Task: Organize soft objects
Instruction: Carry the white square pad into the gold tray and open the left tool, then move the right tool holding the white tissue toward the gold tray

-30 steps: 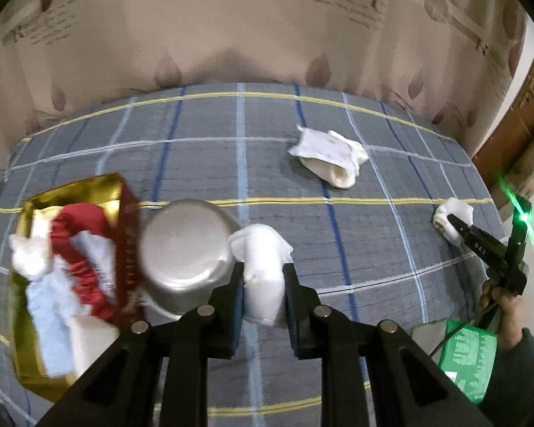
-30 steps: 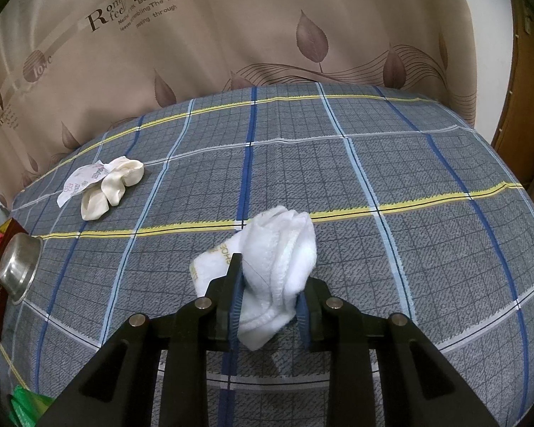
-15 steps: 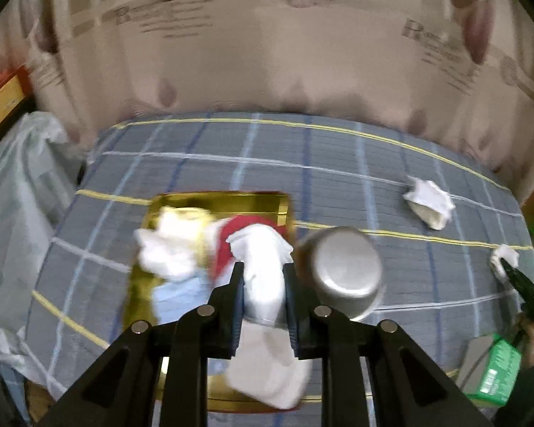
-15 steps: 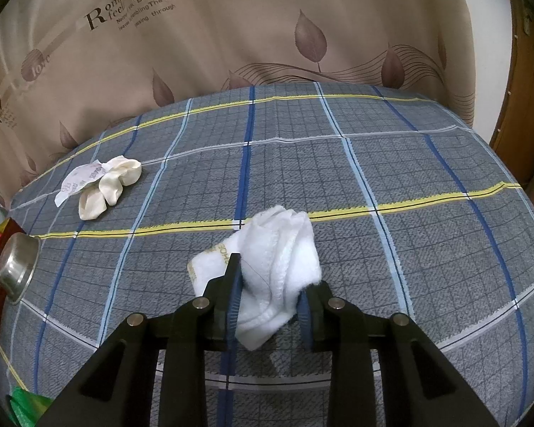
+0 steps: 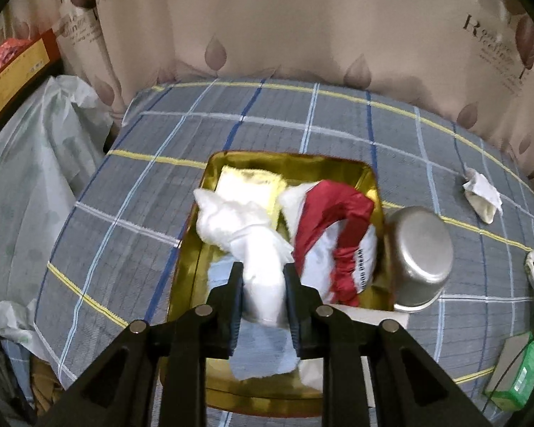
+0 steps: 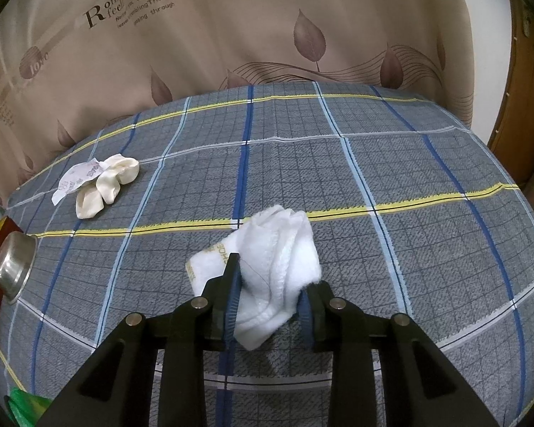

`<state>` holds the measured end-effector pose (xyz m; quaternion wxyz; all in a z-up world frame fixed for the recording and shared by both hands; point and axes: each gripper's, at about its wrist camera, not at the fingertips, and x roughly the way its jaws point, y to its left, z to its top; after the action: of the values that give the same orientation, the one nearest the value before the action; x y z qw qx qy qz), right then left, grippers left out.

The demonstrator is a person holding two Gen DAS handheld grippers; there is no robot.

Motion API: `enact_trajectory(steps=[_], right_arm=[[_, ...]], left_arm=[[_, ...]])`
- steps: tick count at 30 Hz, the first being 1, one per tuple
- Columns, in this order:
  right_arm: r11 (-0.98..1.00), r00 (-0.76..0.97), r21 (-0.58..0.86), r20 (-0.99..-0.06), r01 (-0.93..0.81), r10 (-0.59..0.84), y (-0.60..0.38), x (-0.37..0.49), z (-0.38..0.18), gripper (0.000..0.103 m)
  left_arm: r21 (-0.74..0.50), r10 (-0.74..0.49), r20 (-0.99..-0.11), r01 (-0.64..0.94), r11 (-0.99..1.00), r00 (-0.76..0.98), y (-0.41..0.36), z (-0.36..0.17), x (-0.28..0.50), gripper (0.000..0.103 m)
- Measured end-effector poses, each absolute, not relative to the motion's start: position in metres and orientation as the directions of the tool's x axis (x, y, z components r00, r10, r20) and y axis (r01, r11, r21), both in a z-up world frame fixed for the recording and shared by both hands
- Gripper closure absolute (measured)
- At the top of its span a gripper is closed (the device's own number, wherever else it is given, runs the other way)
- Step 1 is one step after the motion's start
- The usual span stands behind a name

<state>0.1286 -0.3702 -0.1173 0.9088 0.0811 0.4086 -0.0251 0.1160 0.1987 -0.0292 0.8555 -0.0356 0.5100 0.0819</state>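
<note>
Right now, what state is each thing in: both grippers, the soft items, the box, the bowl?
left gripper: jaws opening, white sock between them, over the box
right gripper: shut on white towel, on the bedspread
gold box: open, holding soft items, red cloth on top
metal bowl: tipped against the box's side
cream sock: loose on the bedspread, not yet sorted
</note>
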Motion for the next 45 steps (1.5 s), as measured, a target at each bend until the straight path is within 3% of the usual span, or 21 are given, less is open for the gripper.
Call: enact_trajectory(steps=[3,8,14,25,36,45], right_arm=[[0.986,0.665,0.122,-0.747,0.114,0.016,-0.369,0.129,-0.117,0.075],[0.986,0.664,0.121,-0.748,0.115,0.014,-0.369,0.129,-0.118,0.075],[0.986,0.664,0.12,-0.748,0.115,0.014,-0.369,0.13,-0.118,0.075],[0.986,0.663,0.118,-0.748,0.116,0.012,-0.369,0.13,-0.118,0.075],[0.987,0.661,0.116,-0.751,0.113,0.012,-0.369,0.13,-0.118,0.075],[0.992,0.631,0.072,-0.776,0.105,-0.011,-0.366,0.134,-0.112,0.082]], left_arm=[[0.024,0.101,-0.888,-0.175,0.984,0.448,0.202,-0.036,0.117,0.074],[0.037,0.112,-0.907,-0.189,0.981,0.406,0.206,-0.045,0.118,0.053],[0.035,0.109,-0.91,-0.189,0.981,0.399,0.208,-0.044,0.117,0.048],[-0.006,0.078,-0.911,-0.203,0.979,0.404,0.215,-0.038,0.111,0.045],[0.055,0.18,-0.849,-0.257,0.965,0.496,0.222,-0.02,0.085,0.045],[0.058,0.229,-0.821,-0.322,0.945,0.522,0.241,-0.026,0.061,0.045]])
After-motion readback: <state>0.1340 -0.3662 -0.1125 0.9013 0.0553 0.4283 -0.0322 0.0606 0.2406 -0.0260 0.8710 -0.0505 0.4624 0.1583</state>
